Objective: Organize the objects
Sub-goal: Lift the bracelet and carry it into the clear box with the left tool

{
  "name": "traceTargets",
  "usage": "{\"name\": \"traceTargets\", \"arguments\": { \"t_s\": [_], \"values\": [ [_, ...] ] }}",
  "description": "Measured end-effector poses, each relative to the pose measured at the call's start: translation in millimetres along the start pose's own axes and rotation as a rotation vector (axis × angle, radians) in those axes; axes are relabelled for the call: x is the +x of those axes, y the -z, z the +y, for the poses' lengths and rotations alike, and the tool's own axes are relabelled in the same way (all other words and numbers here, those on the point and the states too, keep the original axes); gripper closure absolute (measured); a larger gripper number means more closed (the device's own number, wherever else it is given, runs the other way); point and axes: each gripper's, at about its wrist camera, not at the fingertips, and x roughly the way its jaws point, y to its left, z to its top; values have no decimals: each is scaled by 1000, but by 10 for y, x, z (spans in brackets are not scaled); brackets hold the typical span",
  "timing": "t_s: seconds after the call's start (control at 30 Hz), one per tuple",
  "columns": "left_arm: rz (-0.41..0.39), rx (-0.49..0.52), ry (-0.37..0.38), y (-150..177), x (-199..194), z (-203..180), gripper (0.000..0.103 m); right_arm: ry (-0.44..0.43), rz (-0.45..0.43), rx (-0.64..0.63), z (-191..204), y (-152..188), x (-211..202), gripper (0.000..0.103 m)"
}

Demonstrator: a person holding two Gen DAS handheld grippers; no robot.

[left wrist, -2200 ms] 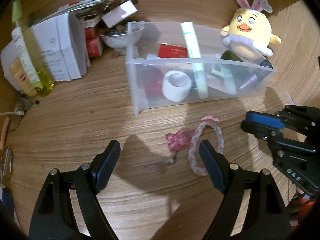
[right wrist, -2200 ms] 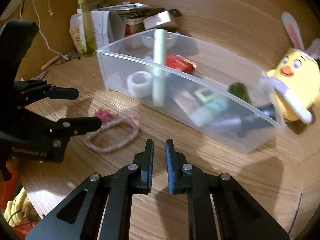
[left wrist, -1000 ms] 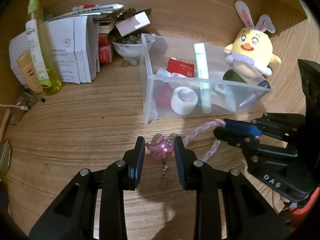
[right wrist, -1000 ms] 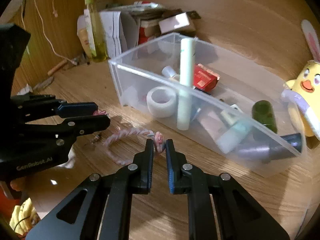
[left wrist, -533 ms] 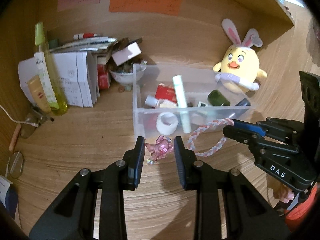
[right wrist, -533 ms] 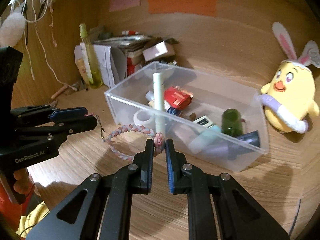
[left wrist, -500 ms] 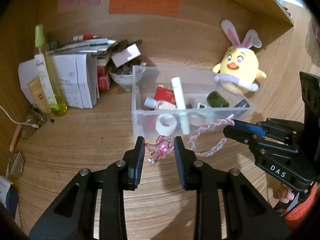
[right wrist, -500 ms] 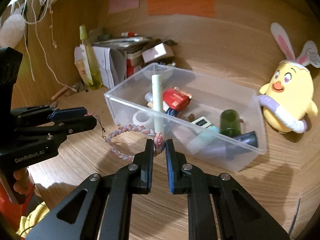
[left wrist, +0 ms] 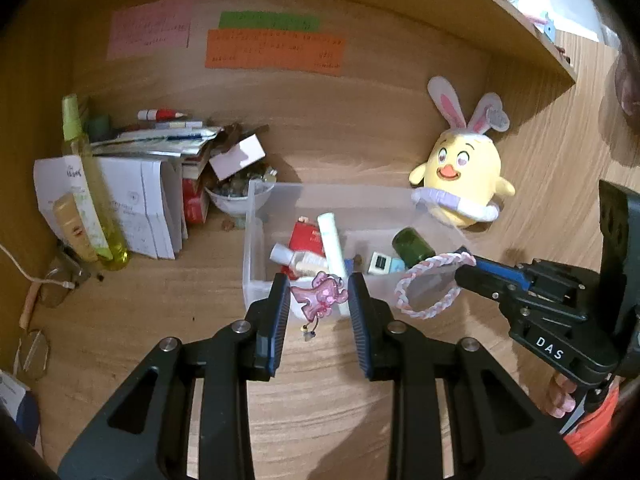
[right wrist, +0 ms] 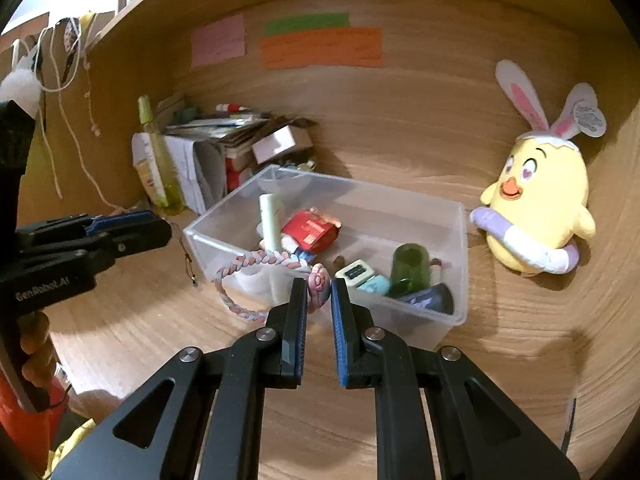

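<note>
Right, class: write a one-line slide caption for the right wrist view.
Right gripper pinches a braided bracelet above a clear storage bin; a chick plush sits beside it.

Beyond the jaws and to their right, leaning at the wooden back wall: yellow chick plush (left wrist: 460,184) with rabbit ears. High above the jaws, stuck on that wall: pink, green and orange paper notes (left wrist: 275,49). Far left of the jaws: stack of papers and booklets (left wrist: 136,184), yellow-green spray bottle (left wrist: 86,196) upright before it, small white bowl (left wrist: 236,200) just beside.
</note>
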Motion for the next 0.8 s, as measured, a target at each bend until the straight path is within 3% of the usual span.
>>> {"name": "traceTargets", "arguments": {
  "t_s": [0.43, 0.8],
  "values": [
    [-51, -16, 2, -325, 82, 55, 74, 43, -19, 13, -187, -207, 133, 92],
    [-14, -77, 34, -498, 441, 234, 74, 61, 9, 15, -238, -363, 461, 92]
  ]
}}
